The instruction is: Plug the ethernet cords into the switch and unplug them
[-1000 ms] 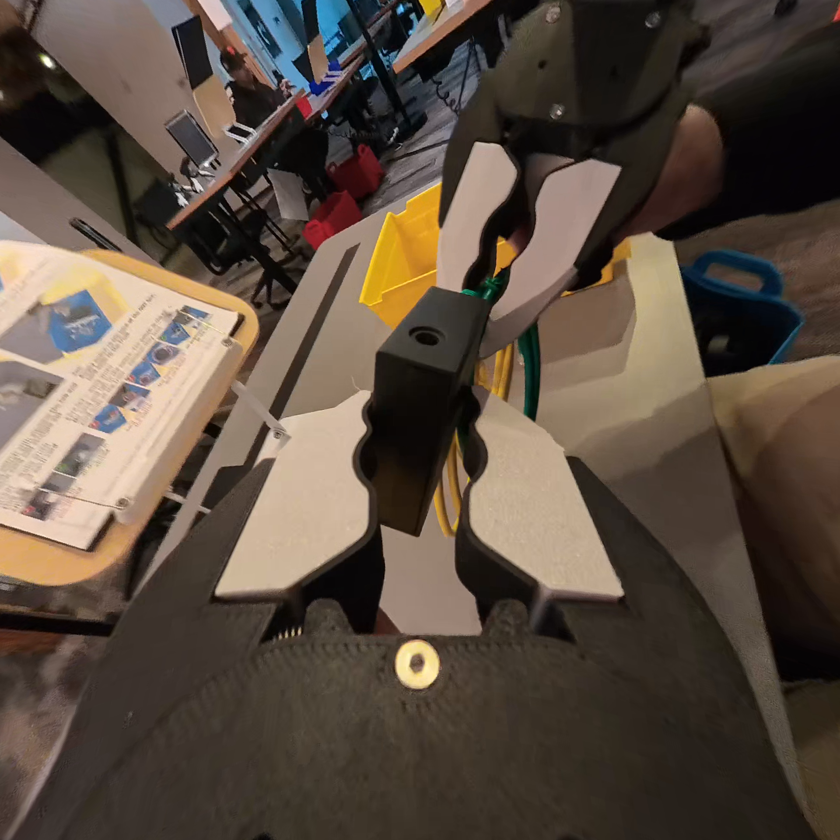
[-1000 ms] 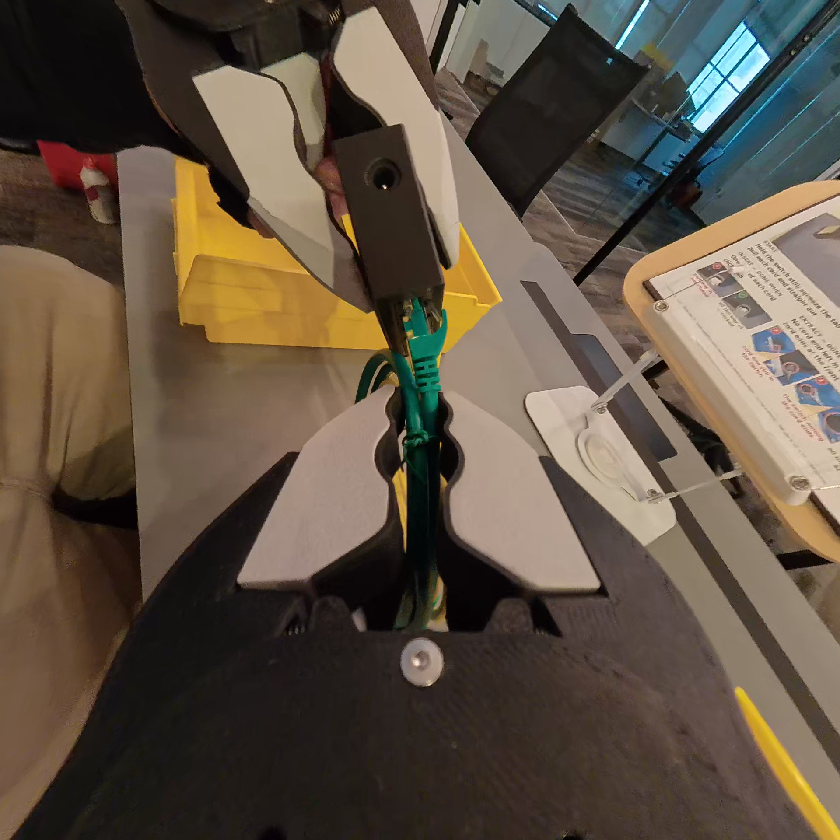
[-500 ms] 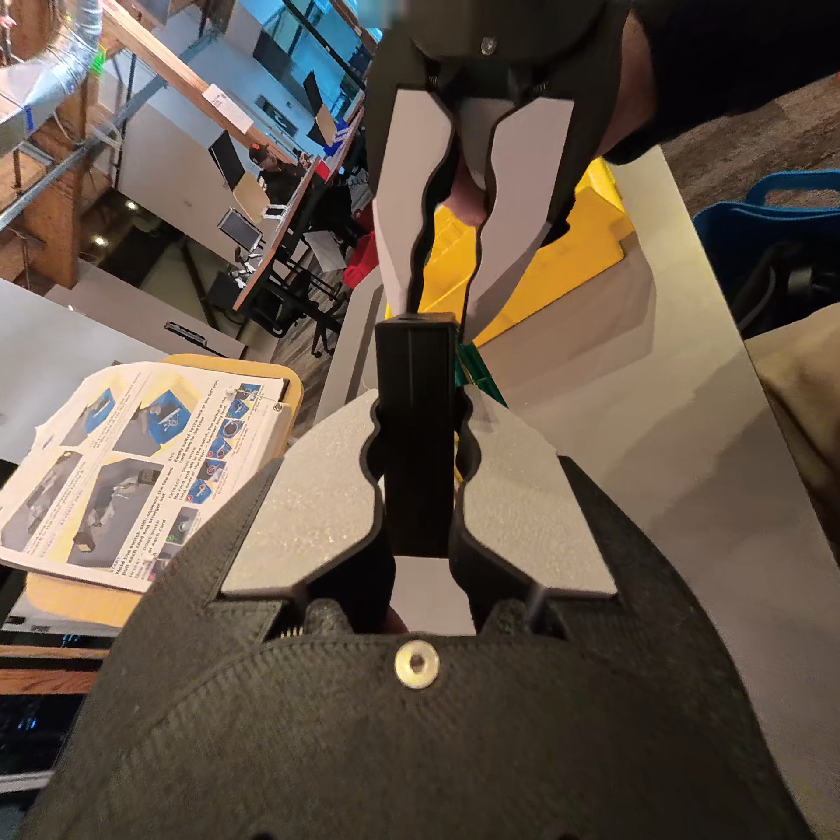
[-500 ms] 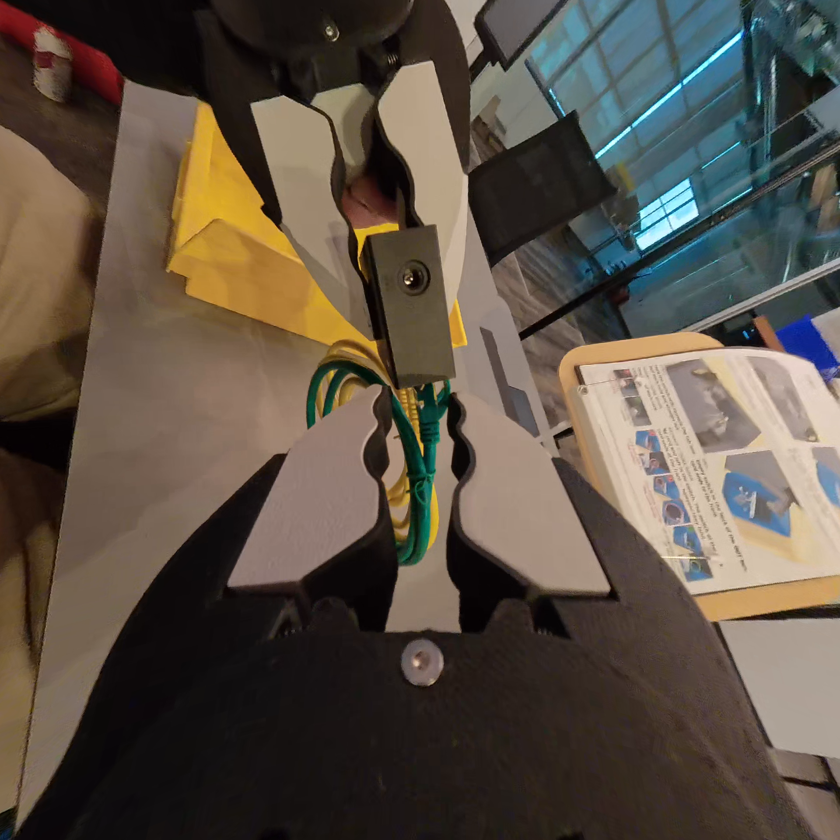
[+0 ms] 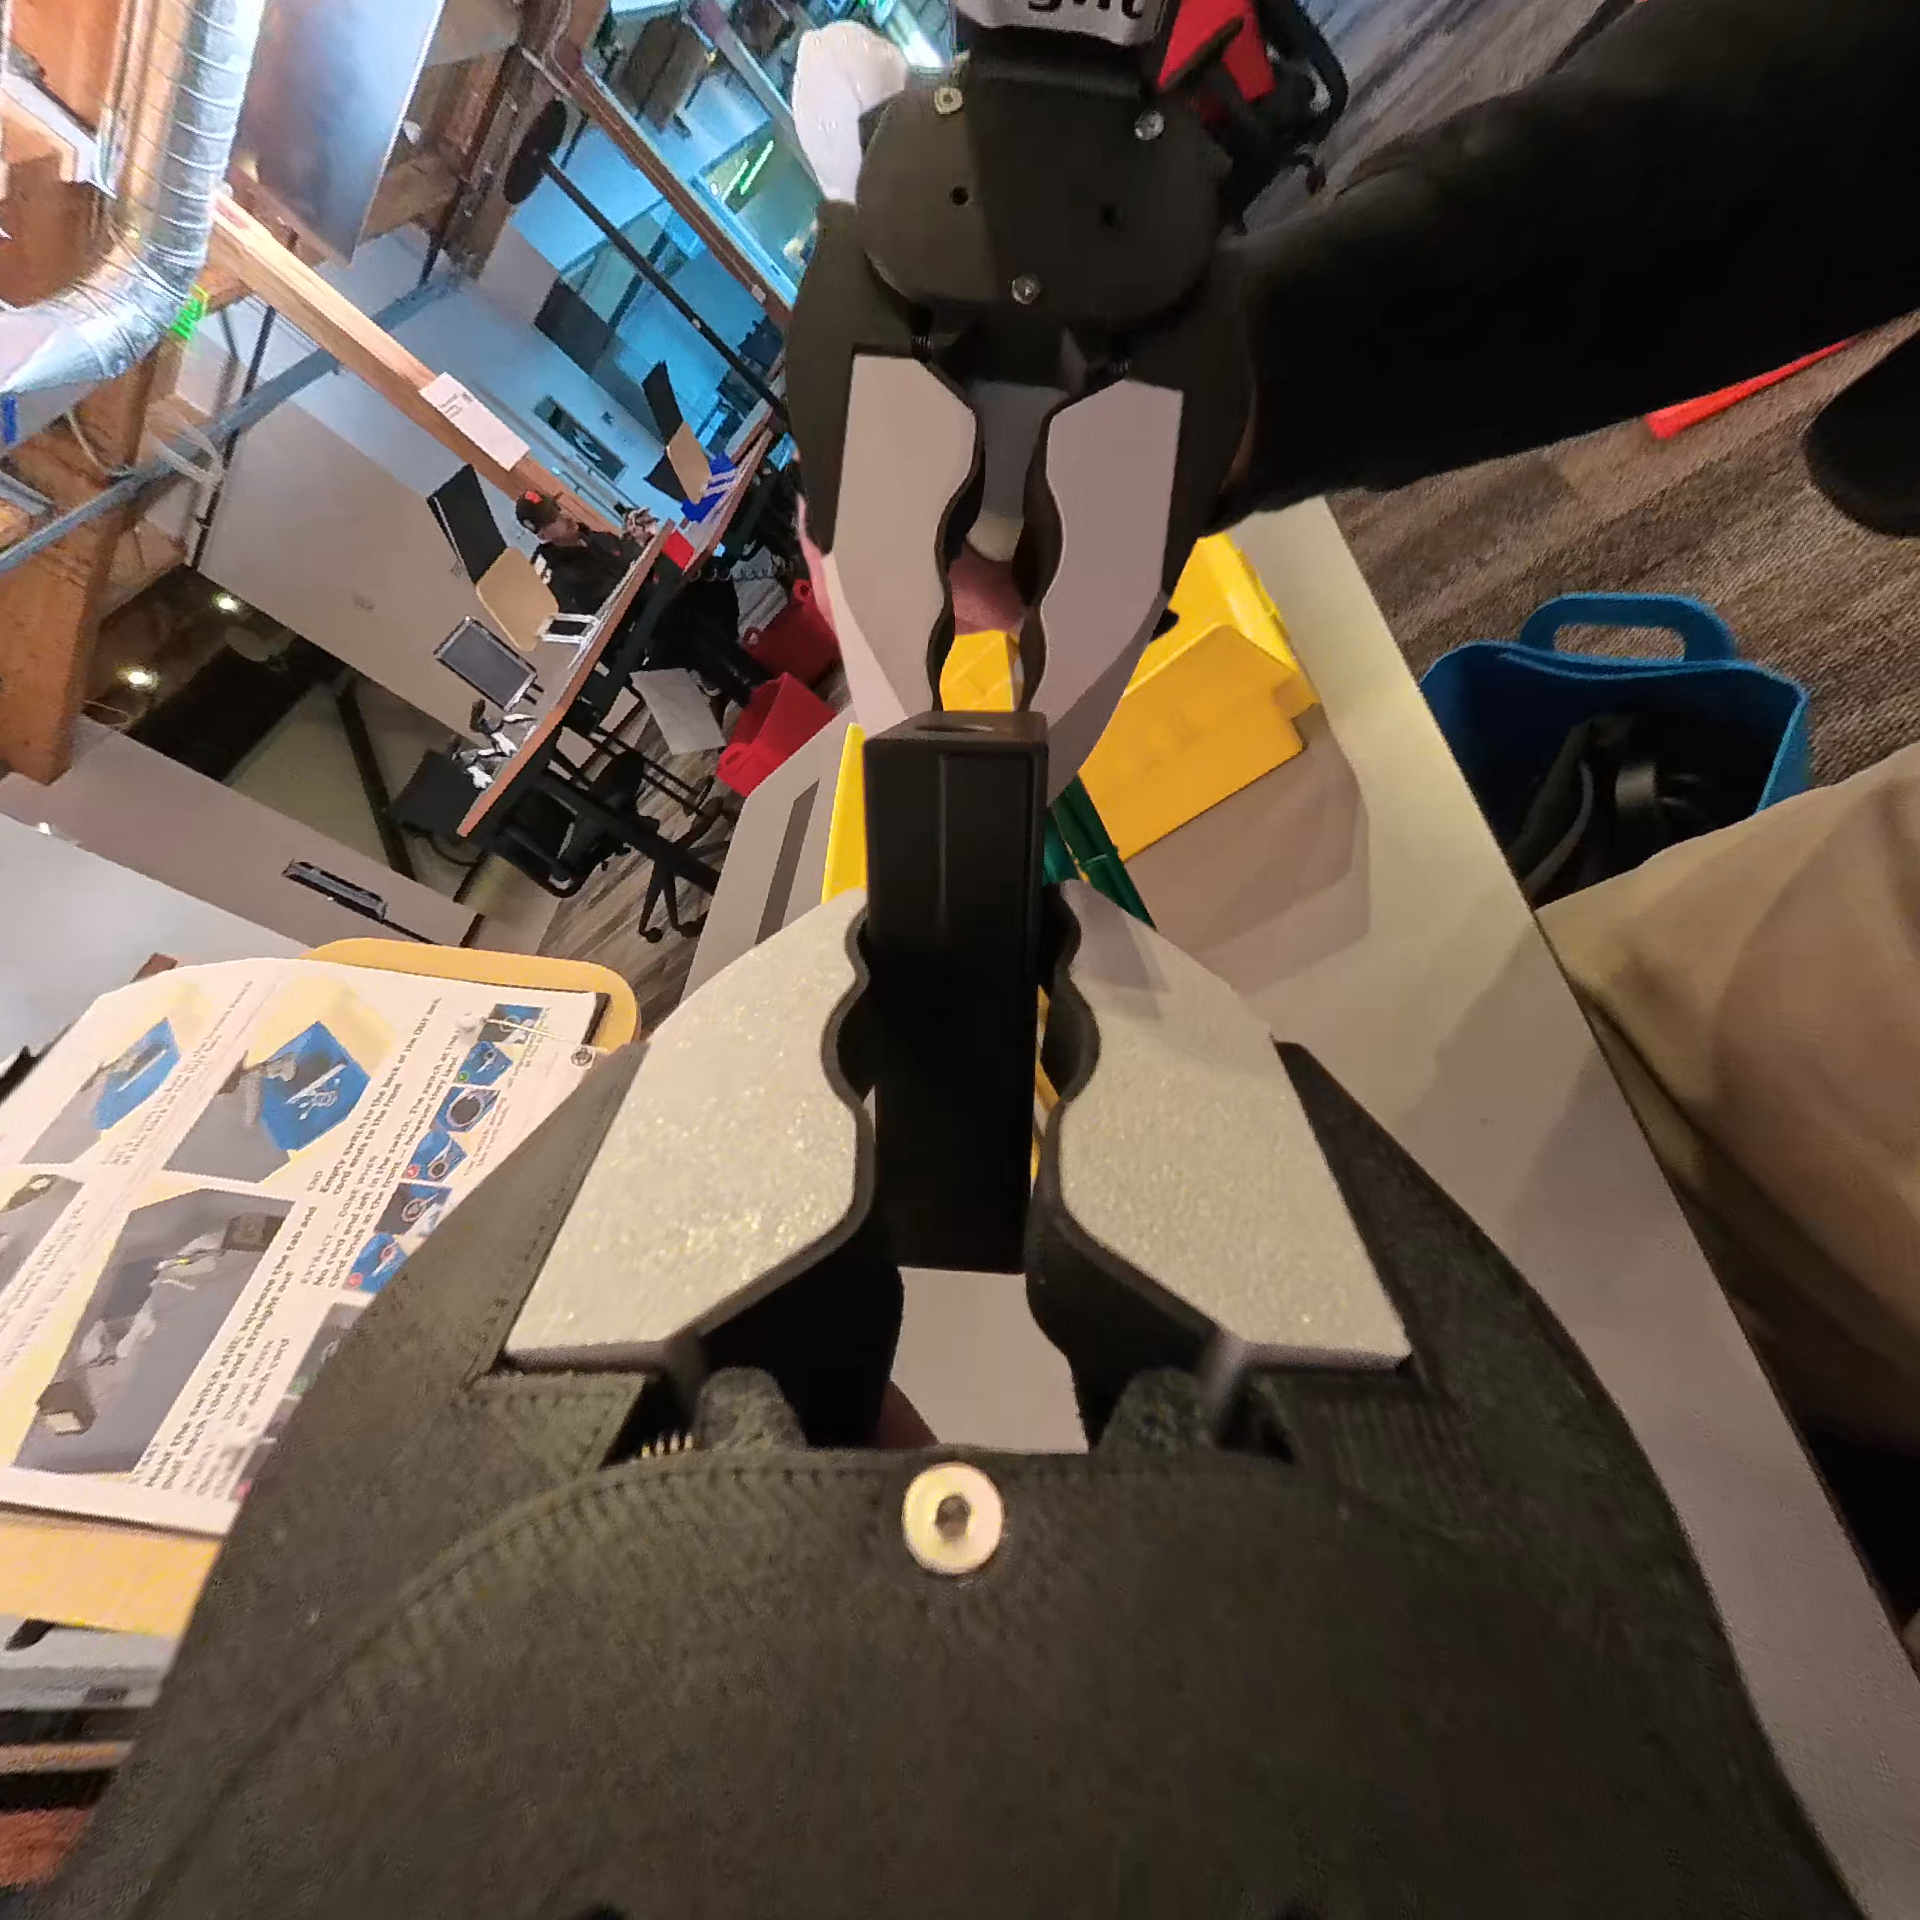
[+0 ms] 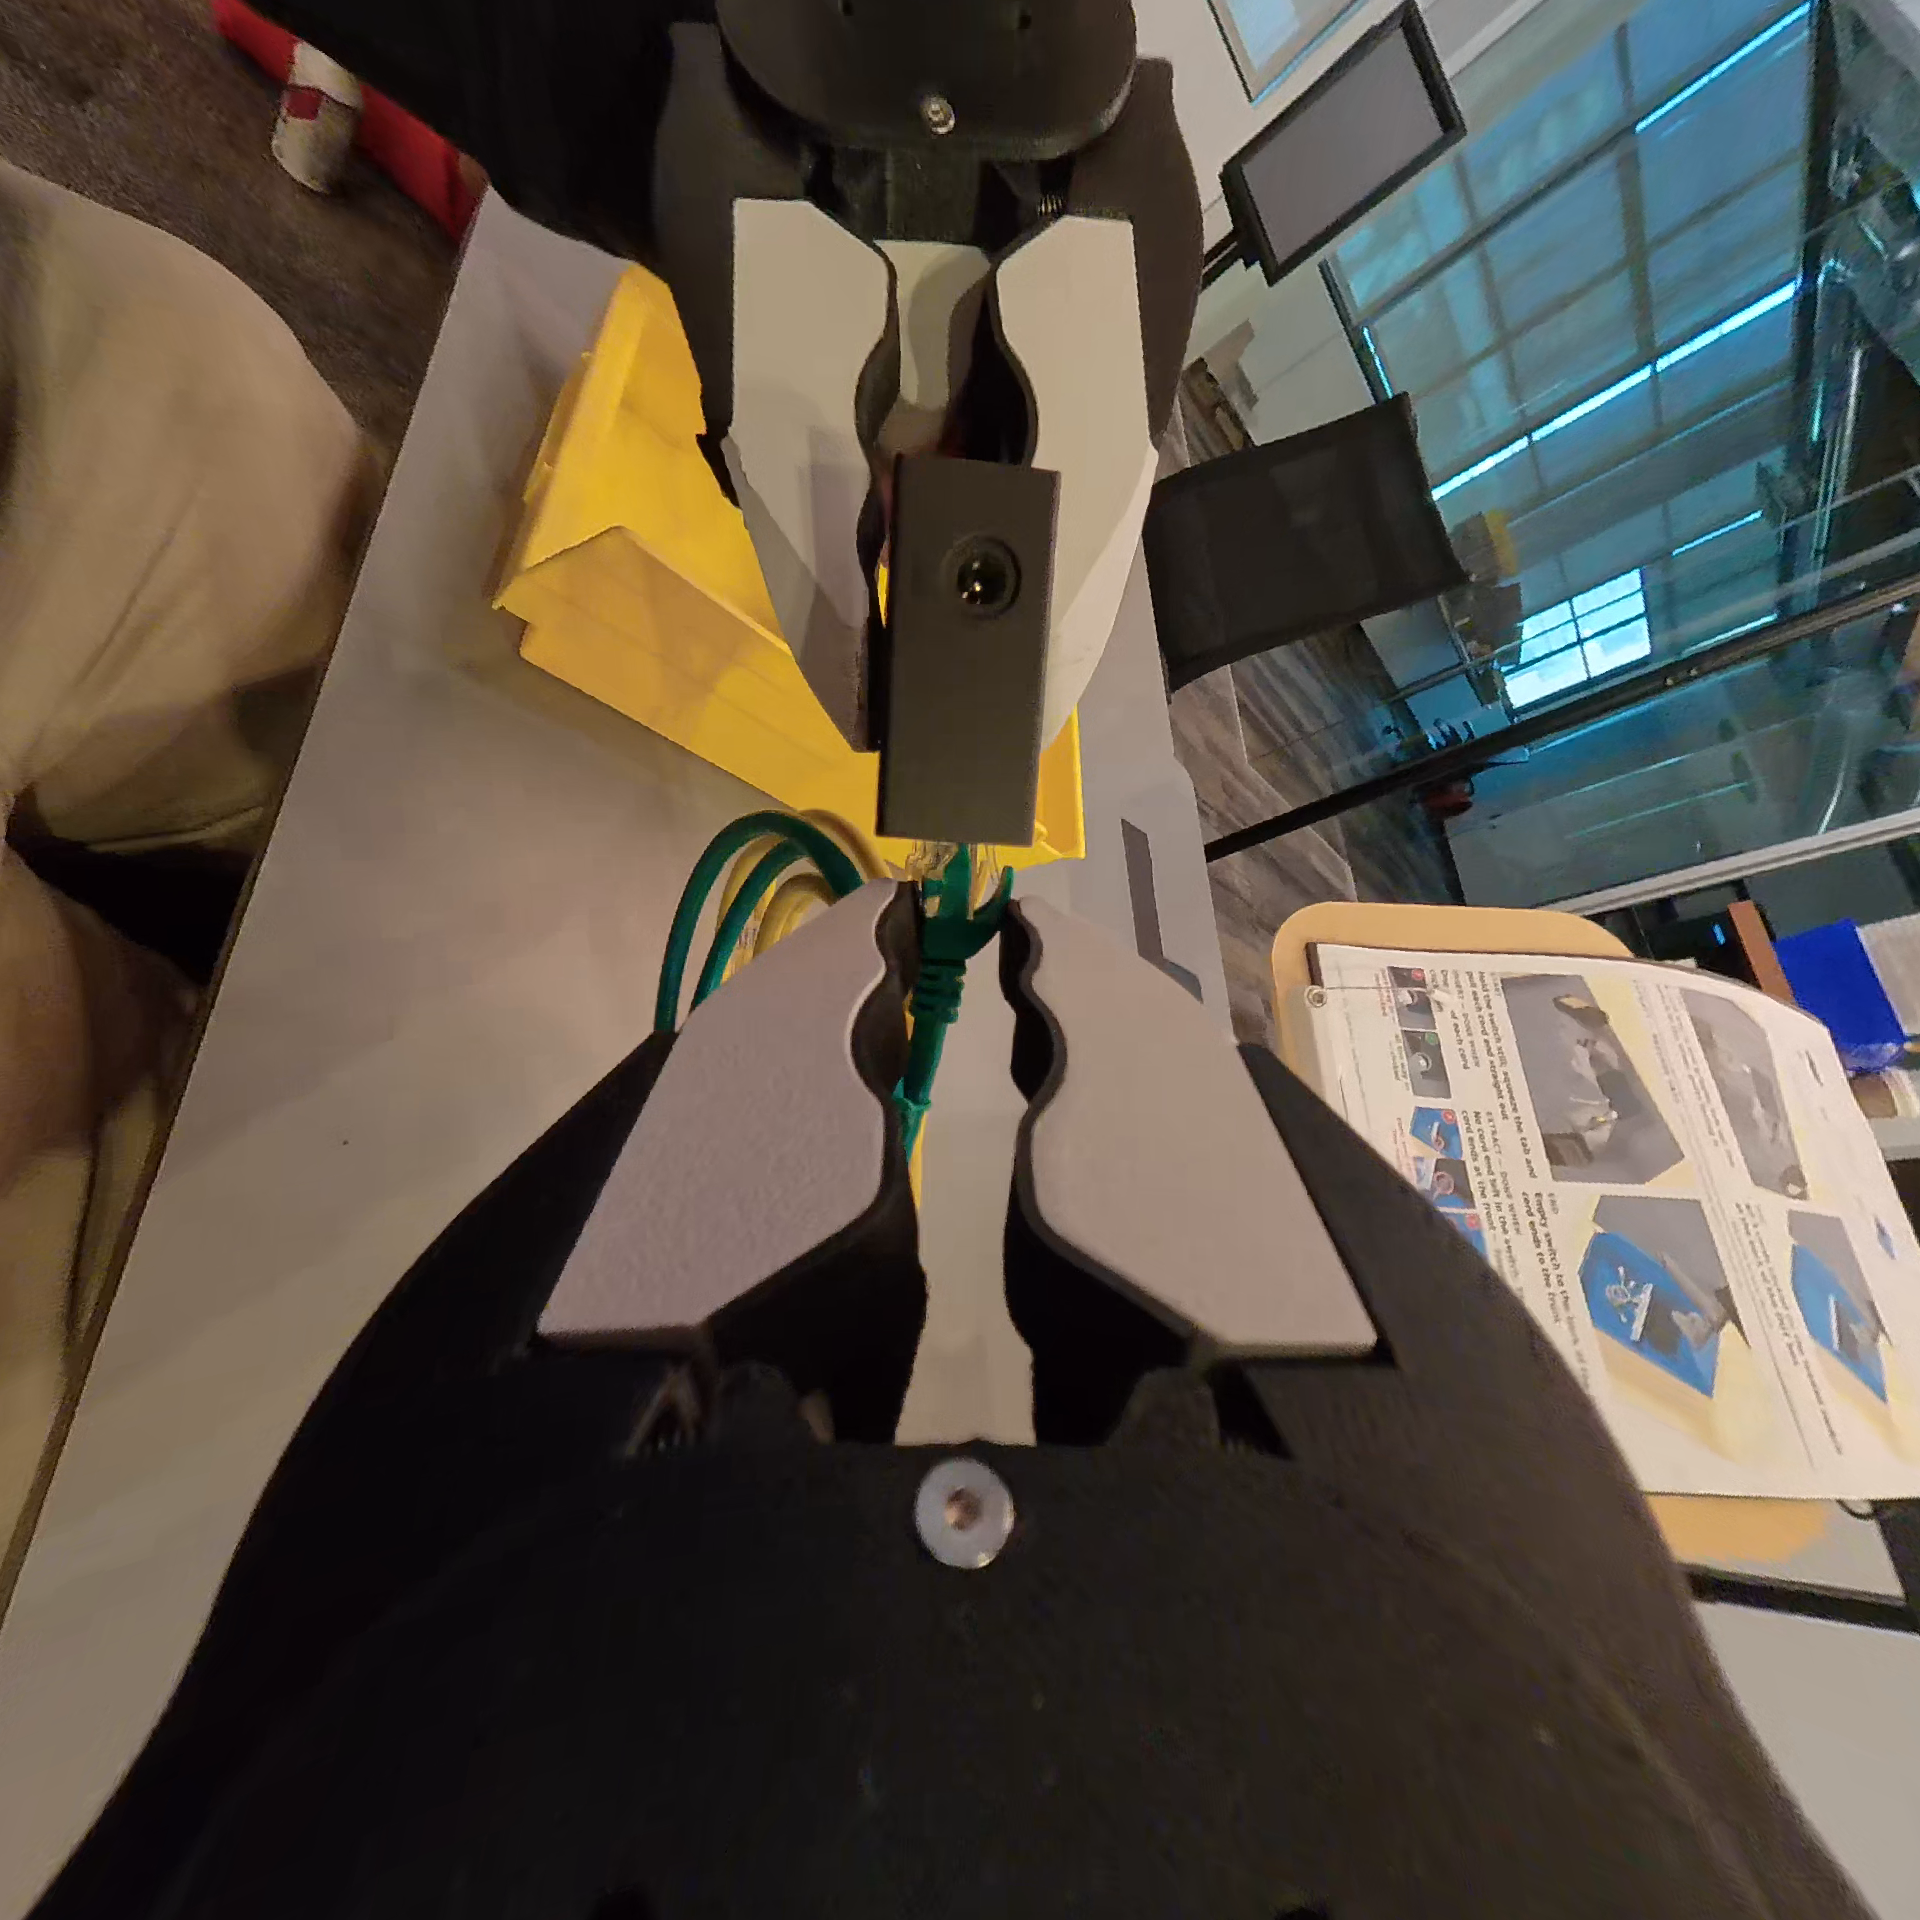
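Black and boxy, the switch (image 5: 954,997) sits in the middle of the left wrist view, clamped between the two grey pads of the left gripper (image 5: 956,1023) and held up in the air above the grey counter (image 5: 1382,935). I think it is held so to keep it steady and to turn its port side toward the other tool.

In the right wrist view the switch (image 6: 966,649) hangs in the upper centre. Just below it the green cord (image 6: 940,977) goes up with its plug at the port face; whether it is fully seated I cannot tell. The right gripper (image 6: 956,935) has its jaws spread around this cord, with a gap on the right side, so it grips nothing. Yellow cord (image 6: 764,914) loops lie at centre left, before a yellow bin (image 6: 644,613).

A printed instruction sheet (image 6: 1621,1174) rests at the right.
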Motion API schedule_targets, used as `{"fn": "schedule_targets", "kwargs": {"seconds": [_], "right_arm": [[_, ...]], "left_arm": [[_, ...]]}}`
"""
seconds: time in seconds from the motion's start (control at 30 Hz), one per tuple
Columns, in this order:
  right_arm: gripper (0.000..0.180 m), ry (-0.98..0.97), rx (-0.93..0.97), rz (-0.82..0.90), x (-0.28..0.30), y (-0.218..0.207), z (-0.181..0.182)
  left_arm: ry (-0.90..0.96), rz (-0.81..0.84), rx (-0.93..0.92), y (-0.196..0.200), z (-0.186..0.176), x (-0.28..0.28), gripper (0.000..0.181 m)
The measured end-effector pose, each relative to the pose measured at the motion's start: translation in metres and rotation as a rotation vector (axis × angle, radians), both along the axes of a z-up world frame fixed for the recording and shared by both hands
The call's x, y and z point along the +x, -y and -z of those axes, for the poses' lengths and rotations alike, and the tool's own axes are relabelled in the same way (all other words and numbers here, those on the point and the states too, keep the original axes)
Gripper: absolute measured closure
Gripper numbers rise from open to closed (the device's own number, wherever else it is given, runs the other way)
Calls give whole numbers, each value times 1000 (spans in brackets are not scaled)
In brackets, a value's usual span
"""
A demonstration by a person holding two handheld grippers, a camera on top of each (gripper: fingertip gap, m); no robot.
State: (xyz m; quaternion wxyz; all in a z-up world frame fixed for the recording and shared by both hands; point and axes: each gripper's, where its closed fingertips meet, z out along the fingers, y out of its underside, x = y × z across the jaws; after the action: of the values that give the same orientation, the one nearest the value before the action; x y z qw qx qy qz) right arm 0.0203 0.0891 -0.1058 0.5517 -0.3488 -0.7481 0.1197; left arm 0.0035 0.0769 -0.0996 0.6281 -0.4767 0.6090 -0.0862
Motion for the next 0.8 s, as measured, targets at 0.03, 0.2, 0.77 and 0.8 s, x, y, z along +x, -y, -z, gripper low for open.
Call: {"fn": "schedule_targets", "kwargs": {"seconds": [0.03,0.2,0.77,0.8], "right_arm": [[165,-3,3,-9,0,1,-2],[162,-41,14,-46,1,7,-12],[166,12,22,-60,1,17,-19],[166,30,16,-49,1,16,-18]], "left_arm": [[11,8,-5,1,-2,1,153],[53,33,-31,4,-10,3,153],[119,119,-148,9,-11,4,153],[121,117,-158,7,-9,3,153]]}}
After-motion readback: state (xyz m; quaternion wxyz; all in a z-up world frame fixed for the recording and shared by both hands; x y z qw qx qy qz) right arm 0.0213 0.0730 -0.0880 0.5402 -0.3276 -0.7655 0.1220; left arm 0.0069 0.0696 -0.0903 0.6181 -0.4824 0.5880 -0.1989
